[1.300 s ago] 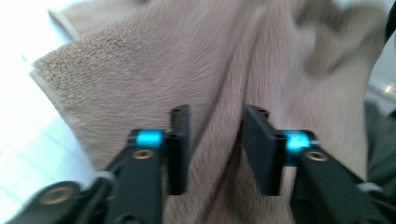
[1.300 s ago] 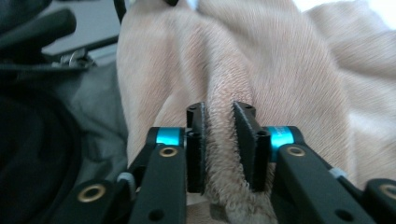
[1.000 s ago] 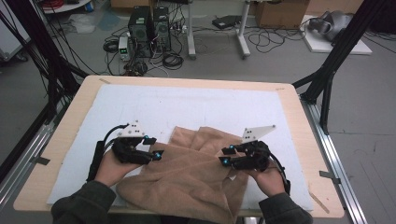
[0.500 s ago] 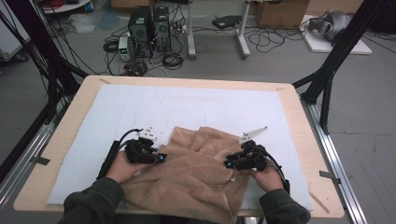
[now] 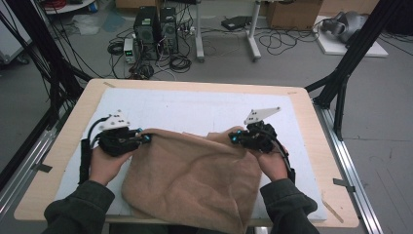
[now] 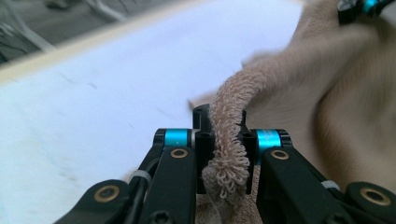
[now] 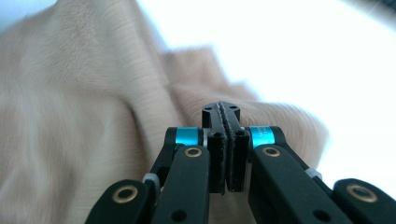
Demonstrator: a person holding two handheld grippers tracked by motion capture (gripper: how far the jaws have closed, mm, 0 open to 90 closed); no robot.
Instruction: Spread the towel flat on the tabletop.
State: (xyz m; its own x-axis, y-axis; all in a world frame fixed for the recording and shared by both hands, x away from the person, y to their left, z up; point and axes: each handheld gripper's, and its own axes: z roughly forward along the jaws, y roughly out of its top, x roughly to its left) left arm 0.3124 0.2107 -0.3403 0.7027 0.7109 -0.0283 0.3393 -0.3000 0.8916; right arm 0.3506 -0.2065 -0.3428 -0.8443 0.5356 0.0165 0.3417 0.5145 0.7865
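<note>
Tan terry-cloth towel point(image 5: 195, 175) stretched between both — far edge pinched in left gripper point(image 5: 145, 138), corner clamped in right gripper point(image 5: 234, 140).

Table point(image 5: 63, 141) in front of me is light wood, with a white mat point(image 5: 195, 109) covering most of the top. Metal rails run along both sides, right rail point(image 5: 348, 165) has a strip of dark tape across it. Black frame struts point(image 5: 348, 63) stand at the far corners. Grey floor beyond the far edge is cluttered: two black computer towers point(image 5: 157, 27) side by side, a small white box point(image 5: 129, 48) just left of them, loose black cables point(image 5: 287, 41) snaking all over. White desk legs point(image 5: 251, 36) stand right of the towers. Cardboard box point(image 5: 287, 12) sits at the back. White platform point(image 5: 348, 41) far right carries a grey rounded object, too small to identify.
</note>
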